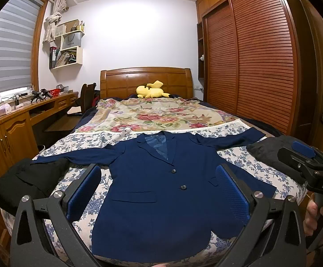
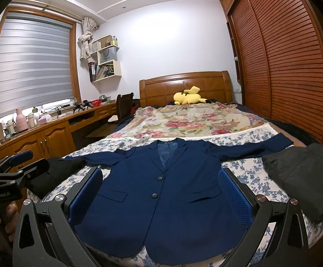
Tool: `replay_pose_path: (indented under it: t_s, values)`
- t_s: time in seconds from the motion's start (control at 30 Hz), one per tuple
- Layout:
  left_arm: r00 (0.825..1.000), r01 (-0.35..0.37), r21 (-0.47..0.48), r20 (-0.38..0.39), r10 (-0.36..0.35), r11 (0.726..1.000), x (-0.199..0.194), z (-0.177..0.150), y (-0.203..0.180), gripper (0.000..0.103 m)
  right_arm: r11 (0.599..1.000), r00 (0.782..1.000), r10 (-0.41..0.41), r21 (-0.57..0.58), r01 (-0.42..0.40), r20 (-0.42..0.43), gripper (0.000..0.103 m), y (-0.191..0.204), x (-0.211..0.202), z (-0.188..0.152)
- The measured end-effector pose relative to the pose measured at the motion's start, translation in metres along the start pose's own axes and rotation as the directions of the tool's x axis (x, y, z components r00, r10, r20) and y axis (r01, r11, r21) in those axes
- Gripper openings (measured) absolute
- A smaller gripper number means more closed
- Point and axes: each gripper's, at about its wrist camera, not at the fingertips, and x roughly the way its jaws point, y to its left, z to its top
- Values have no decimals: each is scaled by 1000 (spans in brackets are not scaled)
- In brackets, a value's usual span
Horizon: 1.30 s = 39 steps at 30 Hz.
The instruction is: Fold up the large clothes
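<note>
A navy blue suit jacket lies flat and face up on the bed, buttoned, sleeves spread to both sides, collar toward the headboard. My left gripper hovers above the jacket's lower half, open, with nothing between its blue pads. My right gripper also hangs open over the jacket's hem area, empty. The right gripper shows at the right edge of the left wrist view, held by a hand. The left gripper appears at the left edge of the right wrist view.
A black garment lies at the bed's left edge and a dark grey one at the right. A yellow plush toy rests by the headboard. A wooden desk runs along the left, a slatted wardrobe on the right.
</note>
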Motion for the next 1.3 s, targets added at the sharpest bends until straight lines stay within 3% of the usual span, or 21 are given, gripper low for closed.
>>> replay_pose_path:
  t_s: [1.3]
  values:
    - [1000, 1, 1, -8, -1, 1000, 2, -5, 1, 103, 1000, 1000, 4, 1, -4, -10, 103, 0, 3, 0]
